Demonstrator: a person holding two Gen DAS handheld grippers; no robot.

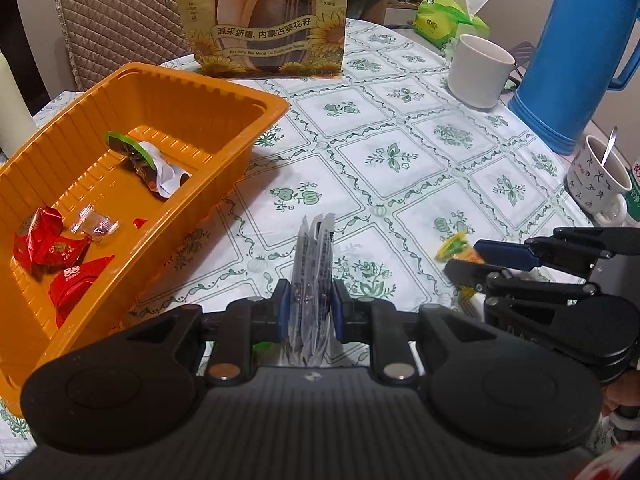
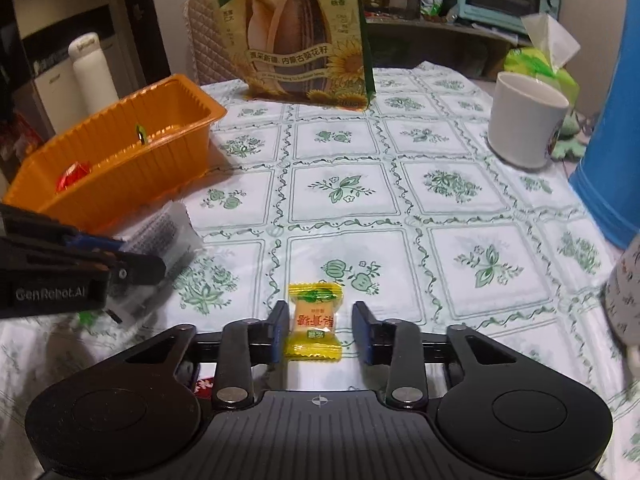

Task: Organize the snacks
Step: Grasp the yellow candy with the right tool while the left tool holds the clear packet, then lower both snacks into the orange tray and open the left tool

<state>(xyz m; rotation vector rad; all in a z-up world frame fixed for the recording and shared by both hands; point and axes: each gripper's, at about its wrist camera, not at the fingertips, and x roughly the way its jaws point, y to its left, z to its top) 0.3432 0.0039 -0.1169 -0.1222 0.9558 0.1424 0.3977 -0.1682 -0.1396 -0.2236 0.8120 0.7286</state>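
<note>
The left hand-held gripper is clamped on a clear, dark-printed sachet, which stands on edge between its 2 blue pads and sticks up above them, lifted off the desk. The right hand-held gripper straddles a yellow wrapped candy that lies flat on the desk's green-patterned cloth; its left pad sits against the wrapper's edge while a small gap shows between the wrapper and the right pad, so the jaws are only partly closed and are not gripping the candy in the right wrist view. From the left wrist view the right hand-held gripper comes in from the right edge, with the same candy at its fingertips. The orange tray sits to the left, well apart from the candy and just beside the held sachet; it already holds several red wrapped sweets, a small clear-wrapped sweet and a green-and-white packet. A tall sunflower-seed bag stands upright at the far side of the desk behind the tray. A white cup stands to the right, with a green tissue pack behind it and a blue jug beside it. A patterned mug with a spoon in it sits near the right edge. Open cloth lies between the candy and the tray.
</note>
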